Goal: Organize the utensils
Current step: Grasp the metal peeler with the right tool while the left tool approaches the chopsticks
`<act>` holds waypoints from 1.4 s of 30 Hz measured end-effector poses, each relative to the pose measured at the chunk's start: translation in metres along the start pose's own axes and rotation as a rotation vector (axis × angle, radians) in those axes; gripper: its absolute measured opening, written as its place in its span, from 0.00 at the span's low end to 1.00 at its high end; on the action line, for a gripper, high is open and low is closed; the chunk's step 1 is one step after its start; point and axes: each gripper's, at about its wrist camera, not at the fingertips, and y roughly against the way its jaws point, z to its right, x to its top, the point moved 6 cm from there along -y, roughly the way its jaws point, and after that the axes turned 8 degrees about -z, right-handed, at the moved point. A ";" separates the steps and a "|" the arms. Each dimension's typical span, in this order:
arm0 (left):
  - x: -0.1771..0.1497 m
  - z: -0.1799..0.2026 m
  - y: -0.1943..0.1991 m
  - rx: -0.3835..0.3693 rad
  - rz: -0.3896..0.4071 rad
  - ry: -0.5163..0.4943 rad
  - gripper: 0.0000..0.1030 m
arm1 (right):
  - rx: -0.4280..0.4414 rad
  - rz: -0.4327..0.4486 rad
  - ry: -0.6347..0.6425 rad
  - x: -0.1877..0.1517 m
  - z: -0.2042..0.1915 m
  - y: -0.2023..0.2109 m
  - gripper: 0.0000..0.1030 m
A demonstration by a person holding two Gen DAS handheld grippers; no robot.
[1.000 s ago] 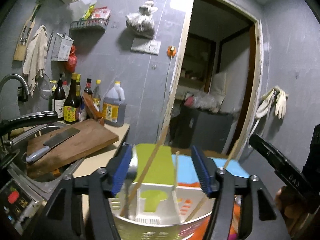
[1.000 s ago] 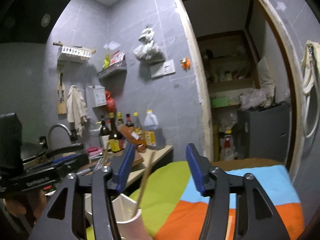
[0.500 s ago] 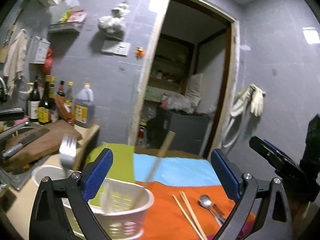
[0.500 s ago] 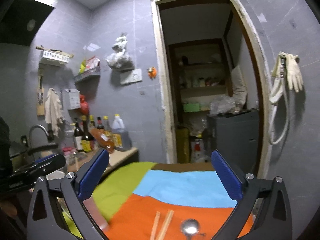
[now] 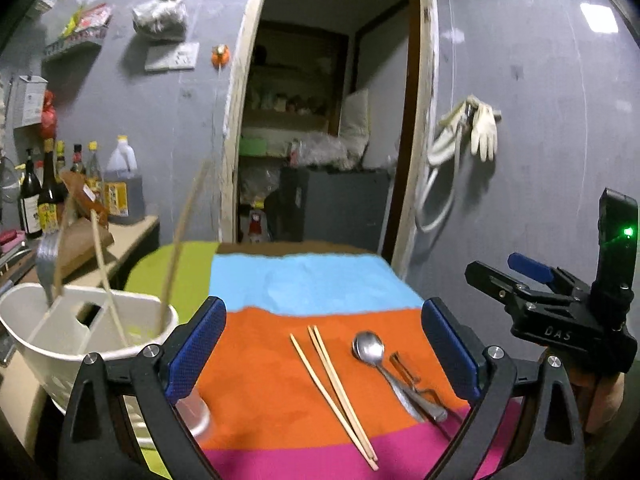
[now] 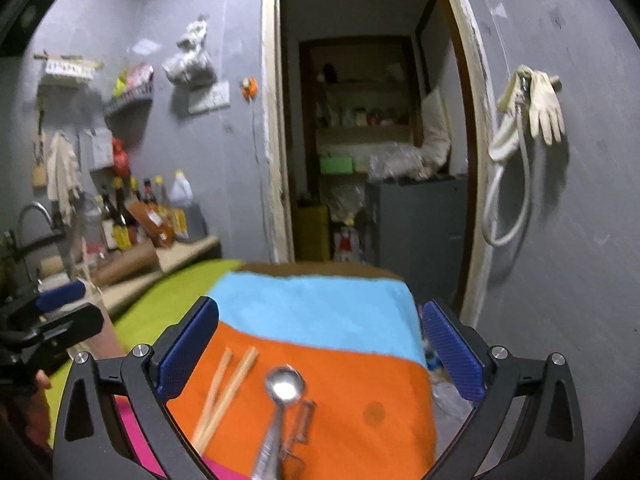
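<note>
1. On the striped cloth point(image 5: 280, 380): chopsticks point(image 5: 332, 384), spoon point(image 5: 370, 350), peeler point(image 5: 412, 380), side by side.
2. Left claw point(image 5: 324, 354) spread wide, nothing between its pads.
3. Right claw point(image 6: 320, 354) spread wide, also empty, over spoon.
4. Caddy point(image 5: 80, 332) at left holds fork point(image 5: 46, 256) and chopsticks.

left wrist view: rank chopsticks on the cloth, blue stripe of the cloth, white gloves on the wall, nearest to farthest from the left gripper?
From the left gripper, jaws wide open and empty:
1. Chopsticks, lying on the orange stripe between the fingers, nearest.
2. Blue stripe, farther up the cloth, toward the doorway.
3. White gloves, hanging on the wall right of the doorway, farthest.
</note>
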 end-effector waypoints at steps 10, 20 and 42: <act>-0.029 0.000 -0.035 0.000 -0.166 0.043 0.90 | -0.020 -0.241 -0.039 -0.046 0.017 -0.035 0.83; -0.055 -0.012 -0.084 -0.031 -0.404 0.121 0.47 | 0.041 -0.413 -0.074 -0.074 0.009 -0.064 0.52; -0.059 -0.028 -0.145 -0.055 -0.618 0.182 0.09 | 0.102 -0.633 -0.056 -0.093 -0.008 -0.107 0.27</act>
